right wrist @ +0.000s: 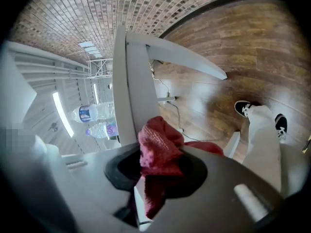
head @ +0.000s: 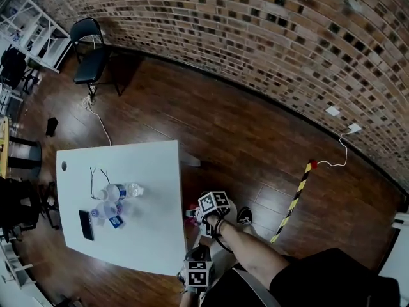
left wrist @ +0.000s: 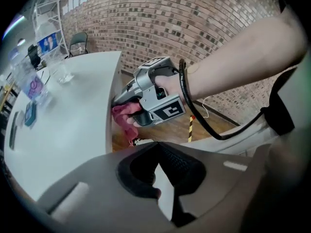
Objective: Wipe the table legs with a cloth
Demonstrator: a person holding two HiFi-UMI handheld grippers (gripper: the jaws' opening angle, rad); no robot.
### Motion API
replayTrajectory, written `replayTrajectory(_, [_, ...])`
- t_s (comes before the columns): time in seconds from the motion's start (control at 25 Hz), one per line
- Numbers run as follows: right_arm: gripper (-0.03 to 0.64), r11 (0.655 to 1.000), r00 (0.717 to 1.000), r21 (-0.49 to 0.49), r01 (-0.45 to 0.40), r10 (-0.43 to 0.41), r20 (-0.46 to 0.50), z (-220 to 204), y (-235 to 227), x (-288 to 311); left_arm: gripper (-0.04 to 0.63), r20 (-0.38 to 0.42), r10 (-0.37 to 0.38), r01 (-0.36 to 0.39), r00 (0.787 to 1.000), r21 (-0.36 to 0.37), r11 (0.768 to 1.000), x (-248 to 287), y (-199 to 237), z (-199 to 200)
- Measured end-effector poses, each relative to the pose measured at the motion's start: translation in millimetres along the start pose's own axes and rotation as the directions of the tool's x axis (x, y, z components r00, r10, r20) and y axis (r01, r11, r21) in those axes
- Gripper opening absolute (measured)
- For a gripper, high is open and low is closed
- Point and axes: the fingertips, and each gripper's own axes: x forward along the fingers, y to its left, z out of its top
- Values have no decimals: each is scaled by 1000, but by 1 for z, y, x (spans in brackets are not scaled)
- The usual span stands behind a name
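Right claw (right wrist: 160, 171) clamped on red cloth (right wrist: 158, 144), just beside desk leg (right wrist: 140, 93). Left claw (left wrist: 159, 152) closed, empty. Wiping likely just starting; other legs not yet done.

No legible text anywhere; bottle labels (right wrist: 87, 113) too blurred to read.

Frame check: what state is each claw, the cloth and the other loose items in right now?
cloth: bunched, beside the table edge
right claw: shut on cloth
left claw: shut, empty
bottles: lying on their sides
phone: flat, screen dark
chair: unfolded, empty
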Motion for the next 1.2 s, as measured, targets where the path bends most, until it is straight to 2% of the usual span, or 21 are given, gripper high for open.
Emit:
replayTrajectory(0.08, [83,1000,1000,-5,5,-5,30,32,7,-7,2,8,-18,18,1000,20,1000,7,10,27])
replayTrajectory(0.28, [83,1000,991,-11,9,-8,135,119,29,-26,2,43,-67,67,997,4,998,16,37,94])
replayTrajectory(0.48, [83,1000,975,-12,-22,24,219,179,48,-41,2,44,-78,77,996,25,997,23,54,136])
replayTrajectory(0.64, [84,997,965,-16,-73,75,250,211,60,-50,2,42,-72,73,997,-6,997,29,59,153])
replayTrajectory(0.84, [84,982,943,28,-186,170,287,237,76,-58,2,26,-53,54,998,-56,997,39,57,166])
replayTrajectory(1.0, [84,974,949,58,-220,200,242,244,71,-50,2,51,-21,27,999,-129,991,49,58,184])
replayTrajectory(1.2, [86,958,943,96,-272,246,223,260,59,-39,2,54,-3,12,999,-167,986,74,64,207])
